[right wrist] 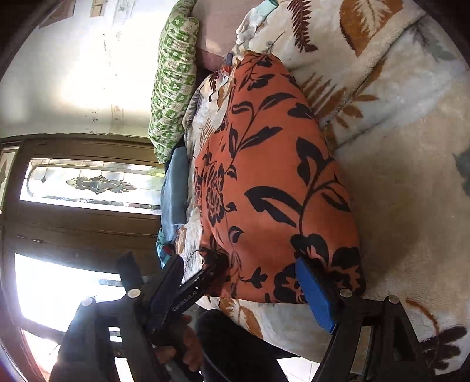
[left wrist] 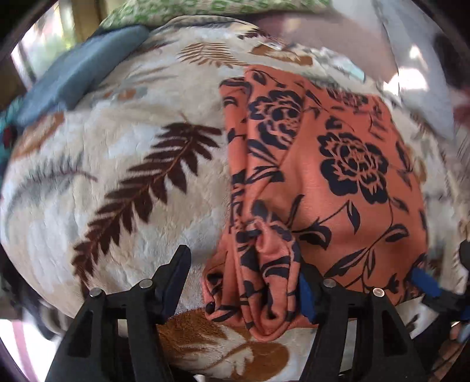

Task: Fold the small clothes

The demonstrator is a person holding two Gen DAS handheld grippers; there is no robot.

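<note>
1. Orange knit garment with black floral print [left wrist: 323, 164]: lies folded on the bed, bunched edge between the left gripper [left wrist: 245, 273] fingers; soft, light, limp. Best taken at a corner.
2. Left fingers: apart, gripping nothing.
3. Right gripper [right wrist: 243, 282]: fingers wide, straddling the garment's near corner, unclamped.
4. Cream plush leaf-print blanket [left wrist: 123, 235] beneath; green-patterned pillow [right wrist: 173, 88], wooden door beyond.

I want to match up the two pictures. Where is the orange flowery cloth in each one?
Left wrist view: the orange flowery cloth fills the middle and right, its bunched corner low between the fingers.
Right wrist view: the orange flowery cloth runs down the middle, from near the top to the blue-padded finger.
Shared landmark: the green patterned pillow at the top edge in the left view, upper left of the cloth in the right view.
</note>
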